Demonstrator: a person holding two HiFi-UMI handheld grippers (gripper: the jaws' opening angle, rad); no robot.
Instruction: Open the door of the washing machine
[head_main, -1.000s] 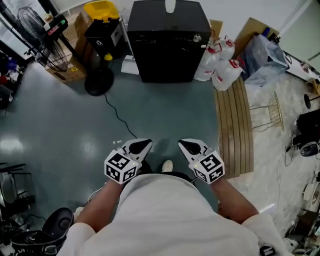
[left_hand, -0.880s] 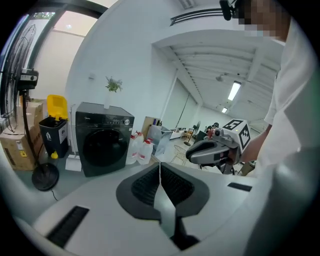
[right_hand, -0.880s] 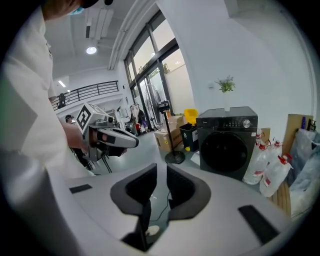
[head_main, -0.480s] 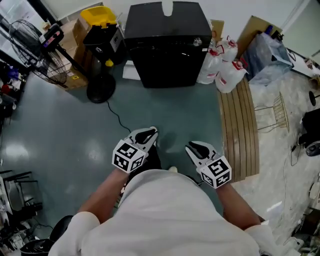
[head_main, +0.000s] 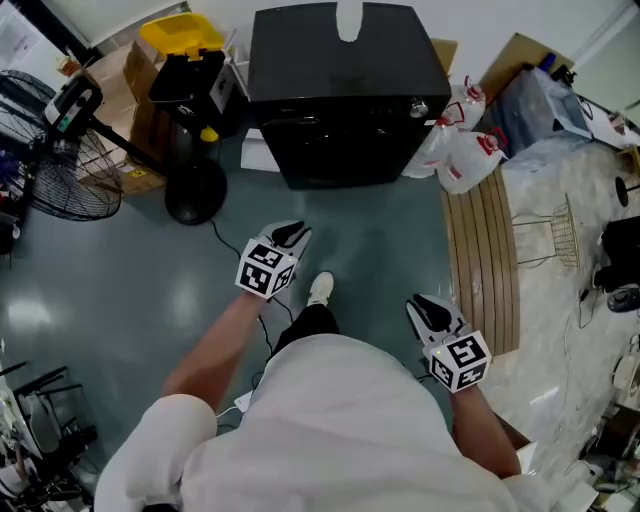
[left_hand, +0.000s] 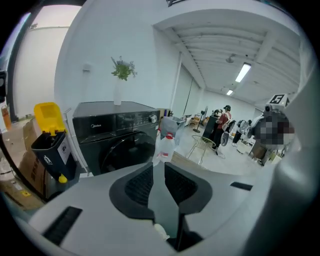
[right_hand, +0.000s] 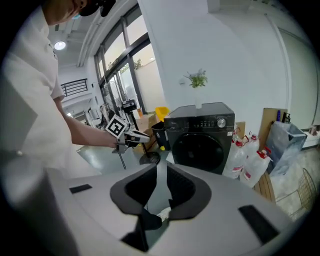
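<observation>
The black front-loading washing machine (head_main: 340, 90) stands against the far wall with its round door (right_hand: 197, 147) closed; the left gripper view shows that door (left_hand: 125, 155) too. My left gripper (head_main: 292, 236) is stretched out over the floor short of the machine's front. Its jaws are opening, with only floor in the gap between them (left_hand: 158, 167). It also shows from the side in the right gripper view (right_hand: 135, 136). My right gripper (head_main: 425, 305) hangs back at the right, near my body. Its jaws stand slightly apart around nothing (right_hand: 161, 170).
A black bin with a yellow lid (head_main: 190, 60) stands left of the machine, beside a pedestal fan (head_main: 60, 170) and its cable. White jugs (head_main: 465, 140), a slatted wooden board (head_main: 482, 250) and a wire basket (head_main: 545, 230) lie to the right. People stand far off (left_hand: 222, 122).
The person stepped toward the machine. The left gripper reached forward and its jaws parted. The right gripper drifted right and back in the head view.
</observation>
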